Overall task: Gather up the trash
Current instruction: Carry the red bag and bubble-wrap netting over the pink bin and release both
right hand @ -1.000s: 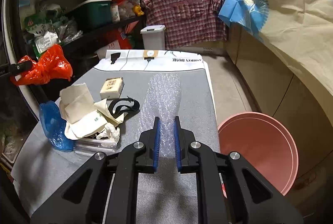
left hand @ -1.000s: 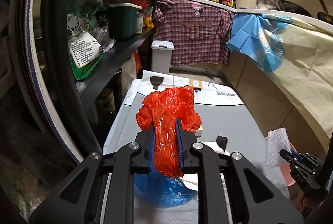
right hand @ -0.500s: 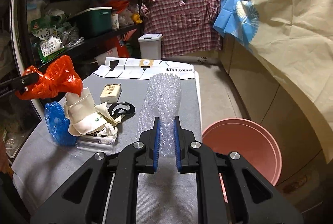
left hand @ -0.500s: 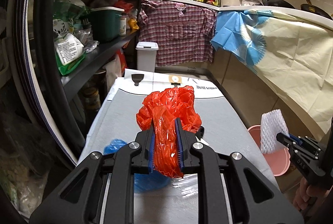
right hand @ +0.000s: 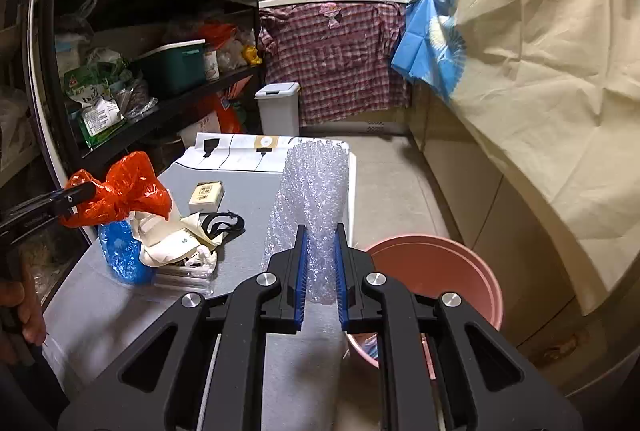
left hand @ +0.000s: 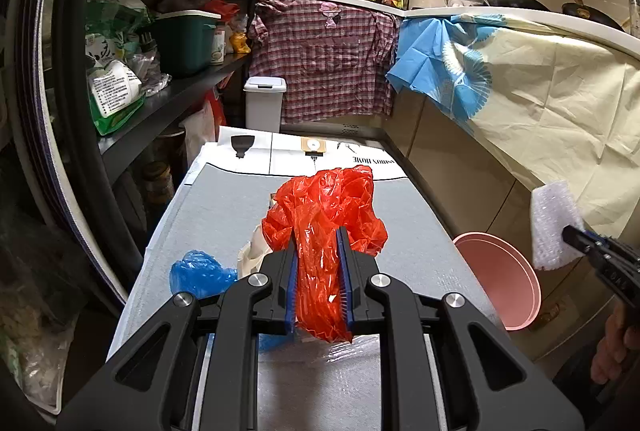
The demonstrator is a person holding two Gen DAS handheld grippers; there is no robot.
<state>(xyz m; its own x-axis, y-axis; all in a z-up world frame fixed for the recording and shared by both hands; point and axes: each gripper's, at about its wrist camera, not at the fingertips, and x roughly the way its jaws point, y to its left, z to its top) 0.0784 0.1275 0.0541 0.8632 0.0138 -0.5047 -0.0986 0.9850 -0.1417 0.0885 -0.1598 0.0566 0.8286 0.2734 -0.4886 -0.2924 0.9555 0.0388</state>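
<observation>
At the far left of the right wrist view, the left hand-held gripper [right hand: 86, 193] pinches a crumpled red plastic bag [right hand: 128, 191], held in the air over the left part of the grey desk [right hand: 256, 207]. Below the bag on the desk lies a blue plastic bag [right hand: 120, 251], and just right of it a heap of cream paper wrappers [right hand: 168, 239] with a black strap [right hand: 224, 222] at its right edge; a small cardboard box [right hand: 205, 195] sits apart behind them. In the middle of that view the right hand-held gripper [right hand: 320, 263] is pressed onto a sheet of bubble wrap [right hand: 314, 199], which stands up between its blue pads [right hand: 301, 271] above the desk's right edge. Lower right of it, beside the desk, a pink basin [right hand: 460, 271] stands on the floor. In the left wrist view the red bag fills the centre between the pads, and the bubble wrap hangs at the right edge, just above the basin.
</observation>
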